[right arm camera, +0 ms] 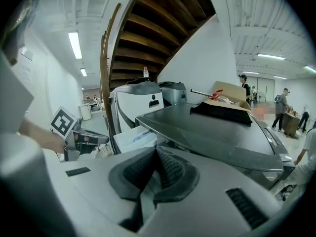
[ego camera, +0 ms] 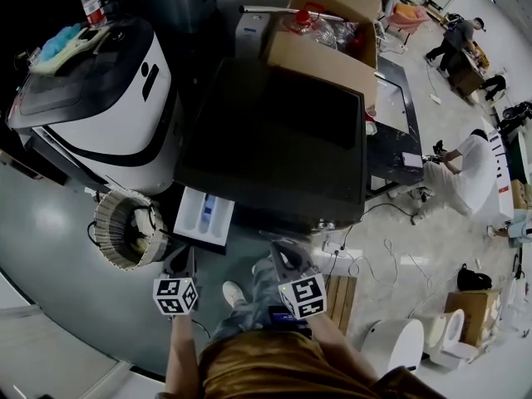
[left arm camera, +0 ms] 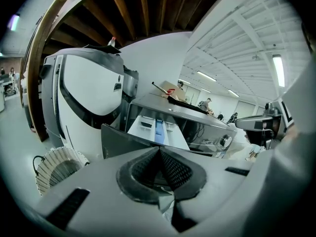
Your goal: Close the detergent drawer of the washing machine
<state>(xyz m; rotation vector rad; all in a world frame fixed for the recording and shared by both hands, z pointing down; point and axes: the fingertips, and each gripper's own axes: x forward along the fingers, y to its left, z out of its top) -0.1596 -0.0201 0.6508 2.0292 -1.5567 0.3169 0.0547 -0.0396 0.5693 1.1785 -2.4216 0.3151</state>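
Fingers pressed together, empty, on our left gripper (left arm camera: 159, 152) and right gripper (right arm camera: 156, 152). The detergent drawer (ego camera: 204, 217) juts open from the washing machine (ego camera: 274, 140), near the left gripper. We judge it light, stiff plastic on slides: push its front panel squarely, mid-width.

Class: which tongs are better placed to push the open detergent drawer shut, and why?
Probably left. The left tongs, jaws together, point straight at the drawer from just in front; the right tongs sit off to its right.
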